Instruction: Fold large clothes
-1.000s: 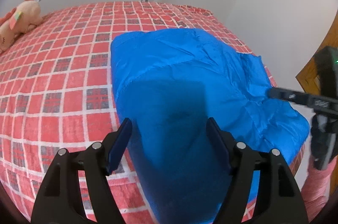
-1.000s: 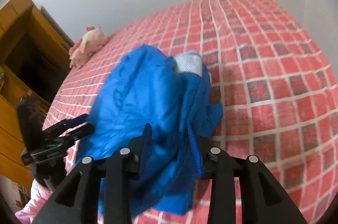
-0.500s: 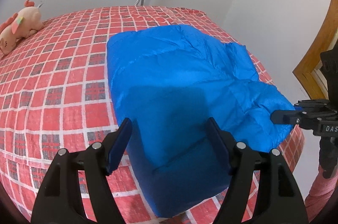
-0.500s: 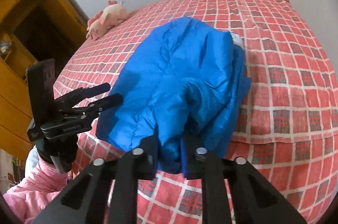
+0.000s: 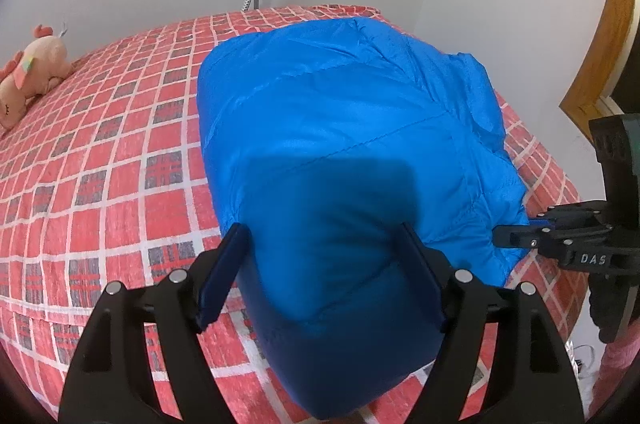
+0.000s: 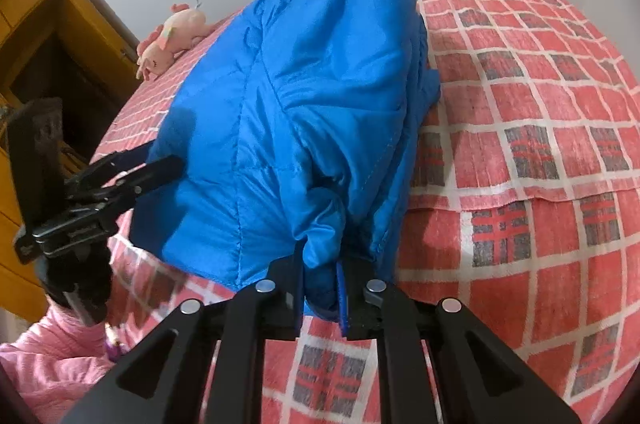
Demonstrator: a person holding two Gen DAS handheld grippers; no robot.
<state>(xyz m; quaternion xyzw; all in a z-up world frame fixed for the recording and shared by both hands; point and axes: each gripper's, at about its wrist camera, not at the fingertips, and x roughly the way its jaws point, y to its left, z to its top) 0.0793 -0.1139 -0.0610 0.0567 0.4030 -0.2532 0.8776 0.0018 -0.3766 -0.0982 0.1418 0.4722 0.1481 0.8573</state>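
Right tongs [image 6: 320,284] were clamped on a bunched blue fold at the jacket's [image 6: 304,111] near edge, bottom centre of the right wrist view. In the left wrist view the same tongs [image 5: 504,236] sat at right, tips at the jacket's lower right corner.

Left tongs [image 5: 324,272] had just been opening. They stood wide apart, straddling the jacket's [image 5: 340,127] near end at bottom centre, with fabric between the pads. Can't tell if the pads touched it. In the right wrist view they [image 6: 160,167] showed at left, against the jacket's left edge.

The jacket lay folded in a puffy heap on the bed [image 5: 100,151], at its near edge, filling mid-frame in both views. Red checked cover underneath.

Pink plush [image 5: 28,75] sat at far left on the bed, well apart from the jacket. Pink sleeve [image 6: 52,364] in the lower left of the right wrist view.
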